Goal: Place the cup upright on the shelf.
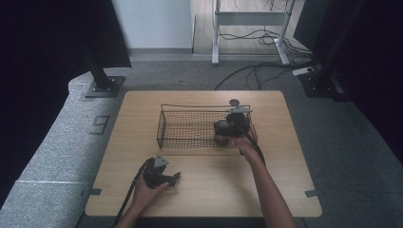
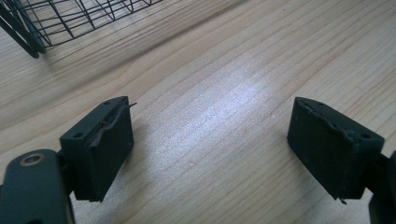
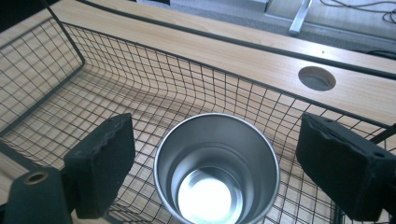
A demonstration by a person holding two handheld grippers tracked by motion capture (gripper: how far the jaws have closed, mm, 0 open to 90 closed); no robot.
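On a pale wooden tabletop (image 1: 204, 190) ringed by grey carpet and dark curtains stands a black wire basket (image 1: 185, 124). Inside its right end a steel cup (image 3: 217, 168) stands upright, long axis vertical, mouth up. The right gripper (image 3: 217, 163) sits over the cup, one jaw on either side of the rim and clear of it. The left gripper (image 2: 210, 149), jaws wide apart with nothing between them, lies low over bare wood near the basket's corner.

Dim room, glare on tabletop (image 2: 224, 107), perhaps soft
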